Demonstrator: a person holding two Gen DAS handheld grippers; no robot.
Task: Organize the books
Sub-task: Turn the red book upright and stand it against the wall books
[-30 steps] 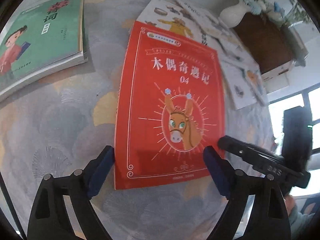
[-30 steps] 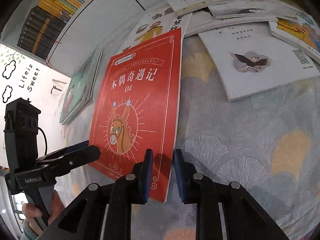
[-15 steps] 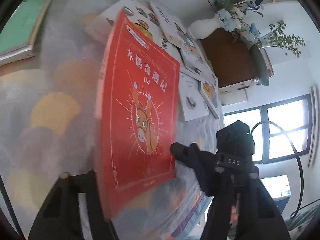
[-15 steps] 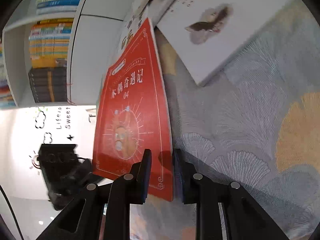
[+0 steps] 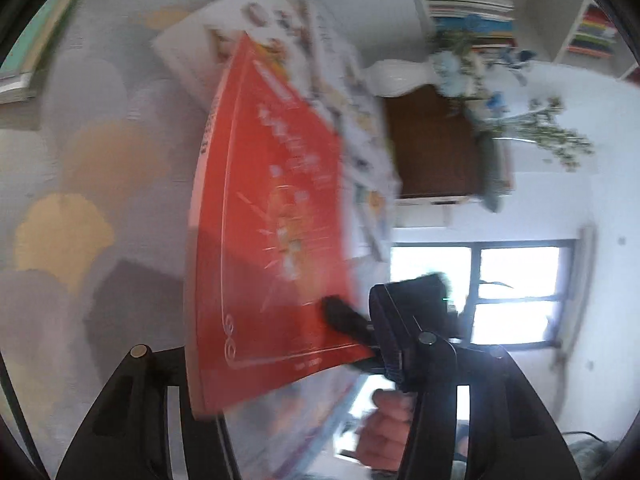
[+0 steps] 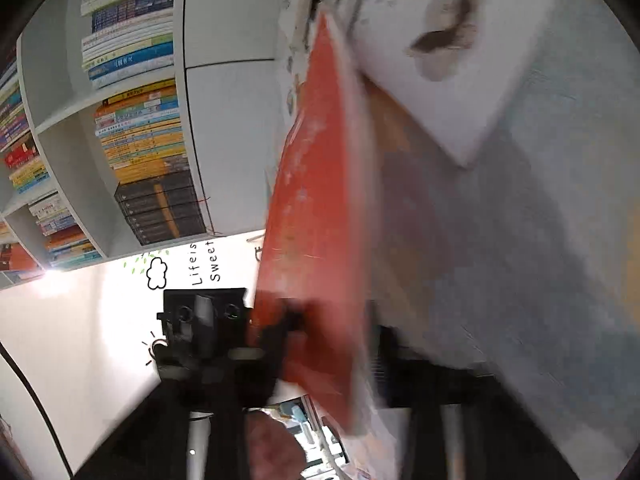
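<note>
A red book (image 5: pixel 276 240) with a donkey cover is lifted off the patterned tablecloth and tilted on edge. My right gripper (image 6: pixel 344 364) is shut on its lower corner; it also shows in the left wrist view (image 5: pixel 348 320), pinching the cover. My left gripper (image 5: pixel 288 380) is open, its fingers (image 5: pixel 404 352) on either side of the book's bottom edge. The red book shows edge-on in the right wrist view (image 6: pixel 316 208). Both views are blurred by motion.
White picture books (image 5: pixel 320 68) lie behind the red one, one with a bird (image 6: pixel 444 48). A green book (image 5: pixel 28 52) lies far left. A white vase (image 5: pixel 400 76) stands on a brown cabinet (image 5: pixel 436 148). Bookshelves (image 6: pixel 132 132) fill the wall.
The red book has been raised from lying flat to steeply tilted on edge, held by the right gripper. Both cameras have rolled with it, and the left gripper stays open around its bottom.
</note>
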